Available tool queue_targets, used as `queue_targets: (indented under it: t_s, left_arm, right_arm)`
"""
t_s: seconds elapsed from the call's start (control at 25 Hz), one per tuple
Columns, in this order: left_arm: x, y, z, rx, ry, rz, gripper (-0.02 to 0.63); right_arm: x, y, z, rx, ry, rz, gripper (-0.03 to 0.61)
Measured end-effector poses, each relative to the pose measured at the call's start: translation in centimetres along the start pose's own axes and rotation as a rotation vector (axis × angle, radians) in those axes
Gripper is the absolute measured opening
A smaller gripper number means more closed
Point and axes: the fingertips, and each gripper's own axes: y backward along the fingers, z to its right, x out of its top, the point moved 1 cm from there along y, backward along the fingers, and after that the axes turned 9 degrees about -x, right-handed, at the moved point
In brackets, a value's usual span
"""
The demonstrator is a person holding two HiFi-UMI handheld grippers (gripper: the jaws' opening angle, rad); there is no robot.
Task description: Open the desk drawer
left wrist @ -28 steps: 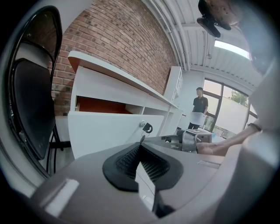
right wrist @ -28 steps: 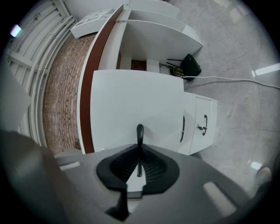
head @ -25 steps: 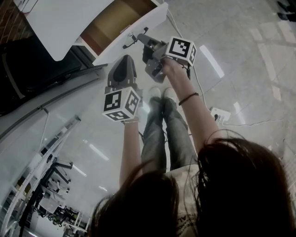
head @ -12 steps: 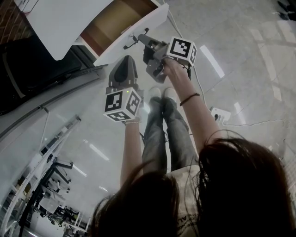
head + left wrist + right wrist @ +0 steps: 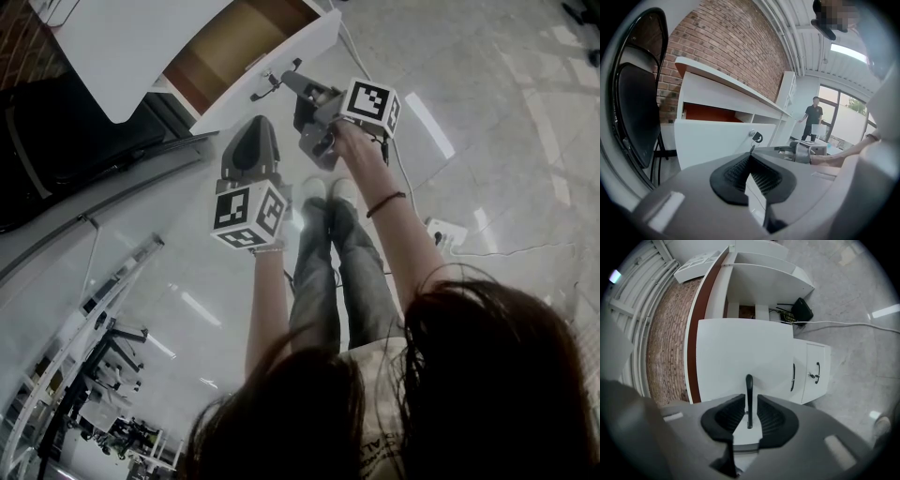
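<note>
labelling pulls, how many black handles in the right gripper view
3. The drawer handle sits inside the right gripper; a taller cabinet handle and a shorter cabinet handle are on the pedestal. Others may be hidden.

Open-plan office: white desk [image 5: 723, 78] against a brick wall [image 5: 726, 42], black chair [image 5: 635, 117], polished floor [image 5: 487, 75].

The desk drawer [image 5: 272, 67] stands pulled well out from under the white desk [image 5: 122, 56] top, and its brown wooden inside [image 5: 223, 45] lies open to view. Its front is a plain, flat white panel carrying a slim black bar handle [image 5: 749, 390] and a small lock [image 5: 756, 136]. The handle sits between the right gripper's [image 5: 287, 80] parted jaws.
</note>
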Motion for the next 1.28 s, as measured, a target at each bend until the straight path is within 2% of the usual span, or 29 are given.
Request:
queue_targets:
  t_s: [0.24,0.48,0.68,0.92,1.28]
  left_arm:
    - [0.0,0.1,0.1,-0.003,0.004,-0.005,-0.003]
    - [1.1,0.3,1.2,-0.02,0.006,0.002,-0.002]
    - [2.4,1.6,2.8,-0.042,0.005,-0.002,-0.002]
    - [4.1,3.6,4.3,-0.044,0.022,0.014,-0.002]
    - [7.7,6.4,6.5,-0.059,0.024,0.052,-0.002]
  right_arm:
    - [-0.1,0.4,-0.6,-0.001,0.015,-0.006,0.077]
    - [-0.2,2.2,-2.1,-0.014,0.092,-0.026,0.077]
    - [-1.3,4.1,-5.3,0.023,0.208,-0.051,0.073]
    - [-2.7,6.8,-10.1,0.051,0.403,-0.069,0.049]
    - [-4.6,10.4,-16.9,0.043,0.714,-0.049,0.017]
